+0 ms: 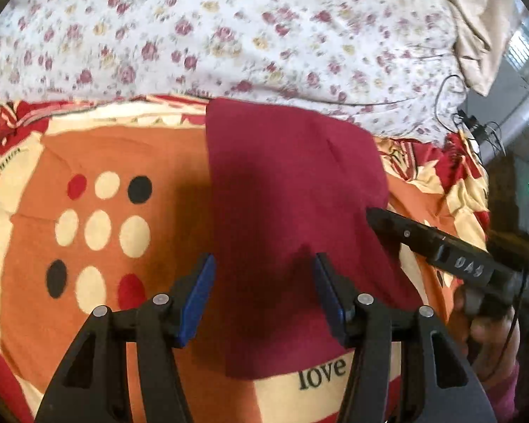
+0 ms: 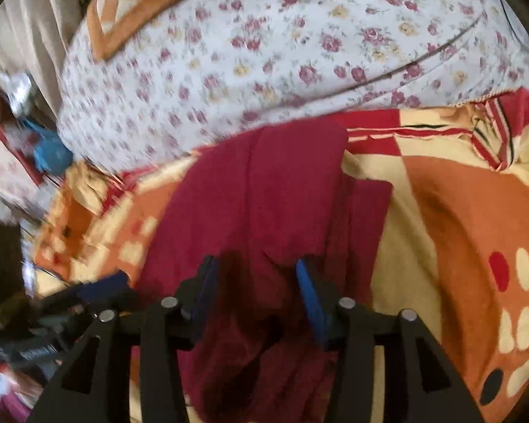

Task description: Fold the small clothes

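A dark red garment (image 1: 285, 190) lies folded into a long strip on the orange patterned blanket (image 1: 88, 155). My left gripper (image 1: 262, 264) is open above the strip's near part, its blue pads on either side, holding nothing. The right gripper's black finger (image 1: 423, 243) reaches in from the right and touches the garment's right edge. In the right wrist view the garment (image 2: 264, 190) runs away from me, with bunched folds near the camera. My right gripper (image 2: 255, 268) is open with red cloth between its blue pads, not clamped.
A white floral sheet (image 1: 229, 28) covers the bed behind the blanket; it also shows in the right wrist view (image 2: 299, 53). A beige cloth (image 1: 476, 17) hangs at the far right. Black cables (image 1: 476, 123) lie by the bed's right edge. Clutter (image 2: 28, 141) sits off the bed's left side.
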`<state>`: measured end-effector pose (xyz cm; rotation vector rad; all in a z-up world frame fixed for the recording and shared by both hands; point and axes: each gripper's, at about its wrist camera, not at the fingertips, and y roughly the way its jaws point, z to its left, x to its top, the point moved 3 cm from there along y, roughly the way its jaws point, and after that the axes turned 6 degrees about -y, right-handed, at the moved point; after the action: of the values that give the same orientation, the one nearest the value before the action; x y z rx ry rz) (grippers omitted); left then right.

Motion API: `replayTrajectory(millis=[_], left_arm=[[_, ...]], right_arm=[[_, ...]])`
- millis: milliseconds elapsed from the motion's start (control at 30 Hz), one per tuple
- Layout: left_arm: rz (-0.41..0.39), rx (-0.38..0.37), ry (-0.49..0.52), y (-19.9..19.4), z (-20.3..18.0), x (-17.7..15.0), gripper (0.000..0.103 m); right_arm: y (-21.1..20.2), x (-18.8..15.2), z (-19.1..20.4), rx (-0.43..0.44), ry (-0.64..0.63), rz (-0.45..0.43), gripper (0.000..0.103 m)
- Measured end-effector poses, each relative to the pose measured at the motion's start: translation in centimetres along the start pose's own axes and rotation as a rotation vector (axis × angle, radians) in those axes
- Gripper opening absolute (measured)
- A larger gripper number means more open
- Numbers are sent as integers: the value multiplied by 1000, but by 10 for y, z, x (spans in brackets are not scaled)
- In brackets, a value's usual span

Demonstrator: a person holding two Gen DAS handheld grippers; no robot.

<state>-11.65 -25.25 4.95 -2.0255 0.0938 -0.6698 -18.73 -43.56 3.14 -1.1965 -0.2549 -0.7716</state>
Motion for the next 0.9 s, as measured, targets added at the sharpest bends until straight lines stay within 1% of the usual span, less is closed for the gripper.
replayTrajectory(millis=[33, 67, 100, 200, 267, 300, 333, 400, 467, 500, 533, 567, 633, 700, 800, 833, 867, 900], left_arm=[[4, -3, -10, 1, 0, -2, 47], [4, -2, -18, 3, -1, -2, 47], [-1, 1, -21, 3, -1, -1, 47], [-23, 4, -21, 8, -3, 5, 48], [-10, -14, -26, 23, -5, 12, 48], [6, -15, -30, 30, -5, 13, 53], [17, -8, -38, 36, -4, 14, 54], [29, -27, -68, 45, -1, 16, 57], [33, -46, -85, 47, 1, 16, 58], [28, -44, -80, 47, 1, 16, 58], [22, -38, -70, 47, 0, 15, 58], [16, -31, -62, 48, -1, 15, 58], [17, -31, -65, 49, 0, 16, 58], [23, -34, -71, 51, 0, 18, 59], [26, -29, -68, 52, 0, 18, 59], [27, -30, -68, 51, 0, 18, 59], [28, -32, -68, 51, 0, 18, 59], [30, -33, -67, 51, 0, 18, 60]], right_arm=[[-3, -2, 0, -26, -17, -11, 18], [-8, -4, -2, -16, -17, -25, 15], [-16, -6, -4, -3, -12, -39, 15], [-34, -15, -9, -26, -25, -67, 14], [-29, -23, -15, -56, -27, -48, 14], [-22, -27, -19, -66, -20, -33, 14], [-16, -30, -22, -67, -11, -24, 14], [-17, -30, -25, -56, 2, -32, 14], [-22, -29, -25, -46, 9, -34, 14], [-23, -28, -25, -39, 17, -32, 15], [-24, -26, -26, -30, 34, -41, 18], [-26, -25, -27, -25, 49, -58, 29], [-28, -19, -27, -26, 73, -84, 43], [-24, -12, -22, -27, 56, -83, 44], [-10, -3, -16, -56, 19, -64, 44], [-7, -1, -15, -64, 16, -57, 39], [-6, -1, -15, -68, 14, -53, 23], [-9, -2, -15, -56, 9, -67, 19]])
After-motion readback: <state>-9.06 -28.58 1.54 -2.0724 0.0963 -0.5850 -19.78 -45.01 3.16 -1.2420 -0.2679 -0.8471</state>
